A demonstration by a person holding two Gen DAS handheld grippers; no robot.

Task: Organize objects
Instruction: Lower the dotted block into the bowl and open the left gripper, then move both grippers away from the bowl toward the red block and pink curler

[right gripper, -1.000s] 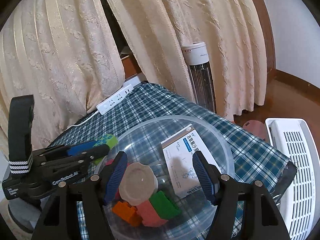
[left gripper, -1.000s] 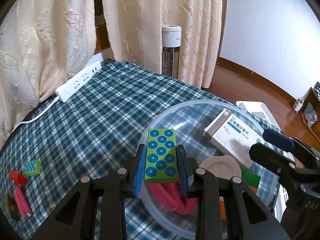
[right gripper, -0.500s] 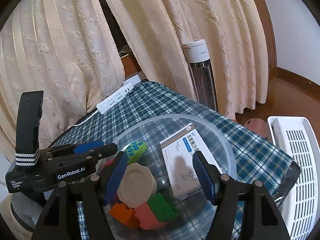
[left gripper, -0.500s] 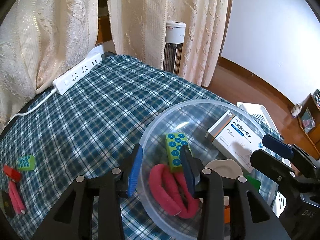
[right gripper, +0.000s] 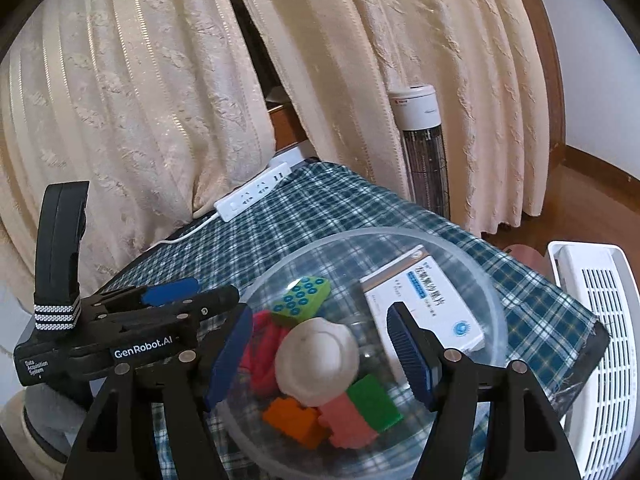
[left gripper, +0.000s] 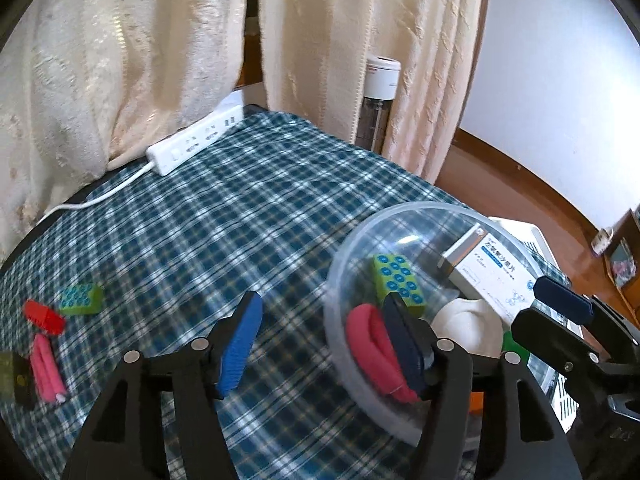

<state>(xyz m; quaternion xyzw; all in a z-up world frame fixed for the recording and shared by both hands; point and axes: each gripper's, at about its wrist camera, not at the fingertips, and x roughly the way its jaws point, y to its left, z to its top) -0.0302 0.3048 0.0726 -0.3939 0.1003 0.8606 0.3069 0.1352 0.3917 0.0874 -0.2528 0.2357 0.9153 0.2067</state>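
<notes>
A clear plastic bowl (left gripper: 340, 264) (right gripper: 496, 312) sits on the plaid cloth. In it lie a green block with blue dots (left gripper: 398, 280) (right gripper: 302, 300), a pink band (left gripper: 370, 346), a white round lid (right gripper: 318, 360), a medicine box (left gripper: 488, 272) (right gripper: 424, 300), and orange (right gripper: 294, 420), pink (right gripper: 348, 424) and green (right gripper: 374, 402) bricks. My left gripper (left gripper: 324, 342) is open and empty beside the bowl's left rim. My right gripper (right gripper: 320, 354) is open and empty over the bowl. On the cloth at left lie another green dotted block (left gripper: 82, 300), a red brick (left gripper: 42, 316) and pink rollers (left gripper: 48, 364).
A white power strip (left gripper: 196, 140) lies at the table's far edge under cream curtains. A tower fan (right gripper: 420, 148) stands behind the table. A white ventilated appliance (right gripper: 604, 344) is on the floor to the right. A dark object (left gripper: 12, 376) lies at the far left edge.
My left gripper opened and dropped the green dotted block into the bowl, then drew back to the left of the rim. The right gripper stayed open over the bowl.
</notes>
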